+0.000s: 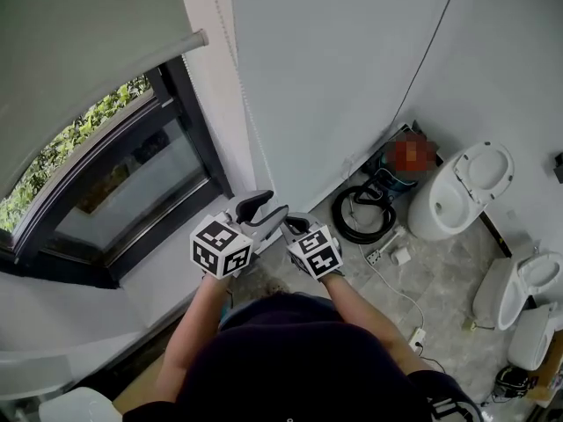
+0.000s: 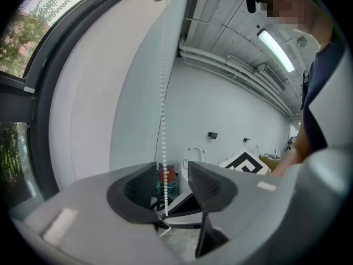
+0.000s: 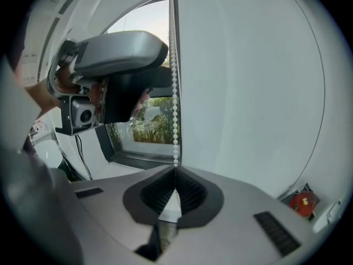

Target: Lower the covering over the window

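The bead chain [image 3: 175, 104] is being pinched by the closed right tool [image 3: 175, 171], likely to lower the blind [image 1: 79, 42] at eleven o'clock; the left tool [image 2: 174, 185] is being held wide around it.

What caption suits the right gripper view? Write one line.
Right gripper shut on the bead chain beside the window.

The left gripper [image 2: 174, 173] is held with jaws apart beside the right gripper [image 3: 175, 173], clamped on the bead chain [image 3: 175, 109].
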### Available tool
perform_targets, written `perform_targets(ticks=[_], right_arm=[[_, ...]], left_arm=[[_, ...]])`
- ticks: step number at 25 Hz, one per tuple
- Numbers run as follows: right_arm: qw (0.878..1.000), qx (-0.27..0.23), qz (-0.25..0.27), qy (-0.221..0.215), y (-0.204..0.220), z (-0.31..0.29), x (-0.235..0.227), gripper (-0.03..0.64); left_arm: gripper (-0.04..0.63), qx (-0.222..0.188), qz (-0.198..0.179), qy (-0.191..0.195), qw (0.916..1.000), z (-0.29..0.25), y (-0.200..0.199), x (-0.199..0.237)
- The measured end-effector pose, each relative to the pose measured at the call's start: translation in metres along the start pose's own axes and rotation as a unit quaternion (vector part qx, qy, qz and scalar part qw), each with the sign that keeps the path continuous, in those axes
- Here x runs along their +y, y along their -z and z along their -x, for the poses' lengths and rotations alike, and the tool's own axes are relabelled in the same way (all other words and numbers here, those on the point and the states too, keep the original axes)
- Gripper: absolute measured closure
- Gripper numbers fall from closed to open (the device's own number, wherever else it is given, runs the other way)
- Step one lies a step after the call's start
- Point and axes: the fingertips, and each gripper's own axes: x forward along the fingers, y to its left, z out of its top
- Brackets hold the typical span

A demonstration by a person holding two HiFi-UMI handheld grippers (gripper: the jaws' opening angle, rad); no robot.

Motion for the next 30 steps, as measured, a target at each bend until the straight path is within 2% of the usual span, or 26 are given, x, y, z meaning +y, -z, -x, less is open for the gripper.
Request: perform_targets(ticks=[5,9,15,18,23,30], right_arm=[[1.000,-0.006,0.000,0.007,0.005,0.012,0.000,0.604],[1.000,-0.007,0.004,0.008,0.006,0.017,0.006,0.604],[1.000,-0.007,0.009,0.006,0.007,0.021,0.011,0.604],[1.000,-0.007,0.013,0.002,0.007,0.020,0.014,0.604],[1.000,-0.008,0.019,-0.007,0.006,0.019,0.022,0.604],[0.999,-0.005,0.028,-0.026,0.001,0.007,0.033,0.604]], left_arm=[[0.426,-0.003,-0.007,0.008,0.9999,-0.009,-0.004,-0.011],[0.428,-0.019,-0.012,-0.001,0.9997,-0.006,-0.013,-0.011],[0.464,-0.101,-0.035,-0.012,0.9941,0.011,-0.052,-0.016],[0.512,-0.123,-0.045,-0.020,0.9912,0.019,-0.068,-0.016],[0.577,-0.132,-0.051,-0.030,0.9895,0.029,-0.077,-0.018],[0.583,-0.125,-0.036,-0.038,0.9908,0.042,-0.072,-0.007]])
